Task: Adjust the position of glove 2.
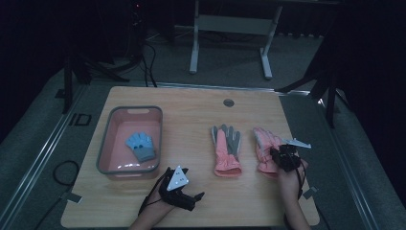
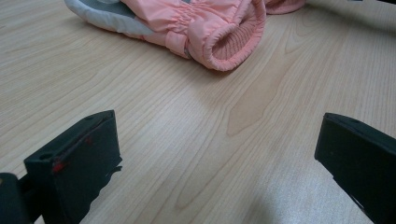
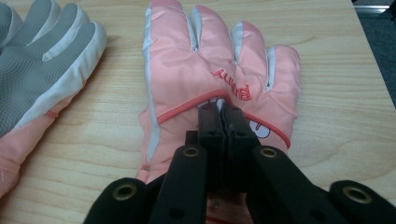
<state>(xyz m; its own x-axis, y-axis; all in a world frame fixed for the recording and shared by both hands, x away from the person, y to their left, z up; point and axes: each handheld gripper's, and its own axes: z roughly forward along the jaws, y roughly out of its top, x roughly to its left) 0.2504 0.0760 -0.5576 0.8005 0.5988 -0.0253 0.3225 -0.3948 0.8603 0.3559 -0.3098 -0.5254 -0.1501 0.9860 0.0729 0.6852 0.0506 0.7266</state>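
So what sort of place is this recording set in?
Probably a lab or studio set up for recording, not a home: a lone wooden table on grey carpet, dark surroundings, black stands beside it, and another table's white legs behind.

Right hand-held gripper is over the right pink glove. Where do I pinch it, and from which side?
Pinch the back of the right pink glove from above, near the middle. It lies flat with its fingers pointing away, so the padded fabric there should bunch between the jaws. The right hand-held gripper sits there, jaws together.
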